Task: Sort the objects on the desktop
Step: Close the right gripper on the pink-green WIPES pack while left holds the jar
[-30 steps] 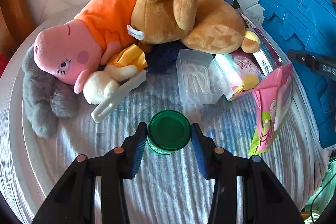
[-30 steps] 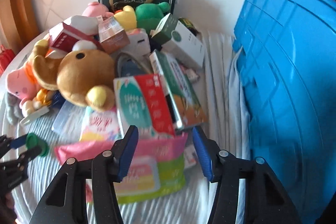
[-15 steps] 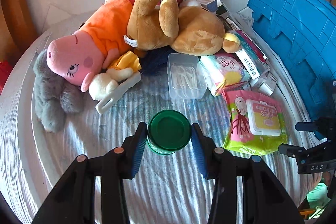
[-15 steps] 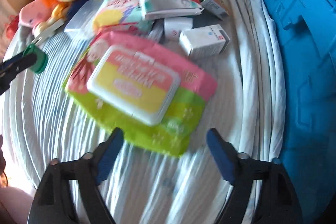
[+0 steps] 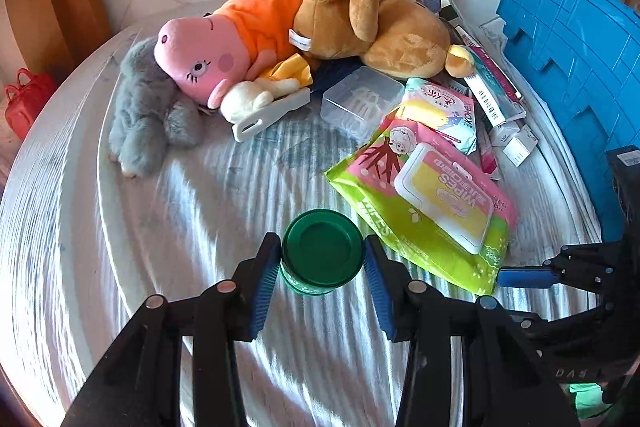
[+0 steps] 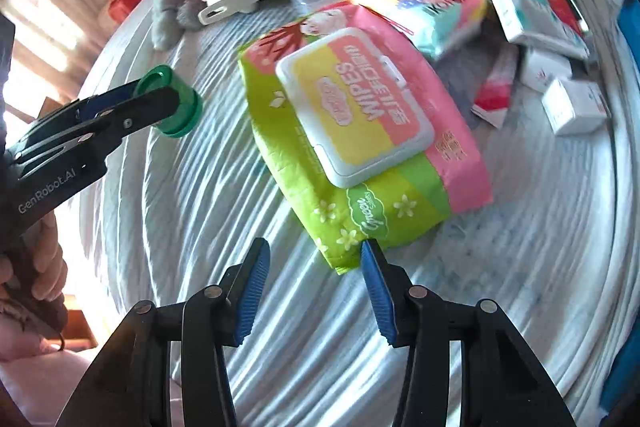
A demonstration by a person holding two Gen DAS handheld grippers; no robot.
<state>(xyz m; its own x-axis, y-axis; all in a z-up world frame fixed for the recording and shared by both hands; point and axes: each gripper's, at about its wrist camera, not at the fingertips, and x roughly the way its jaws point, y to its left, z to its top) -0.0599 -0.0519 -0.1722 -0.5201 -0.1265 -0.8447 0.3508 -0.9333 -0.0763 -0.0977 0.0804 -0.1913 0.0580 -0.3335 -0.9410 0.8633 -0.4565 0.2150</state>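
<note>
- Wipes pack point(image 6: 360, 131) now lies flat on the cloth, dropped from the right gripper point(image 6: 316, 287); its jaws have just been closing, nothing between them.
- Left gripper point(image 5: 322, 259) pinches the green jar point(image 5: 322, 251), lifted clear for sorting.
- Plush toys point(image 5: 248, 39) piled behind.
- Ribbed white cloth point(image 5: 180, 227) covers a round table; blue crate point(image 5: 572, 67) at right, likely the destination.
</note>
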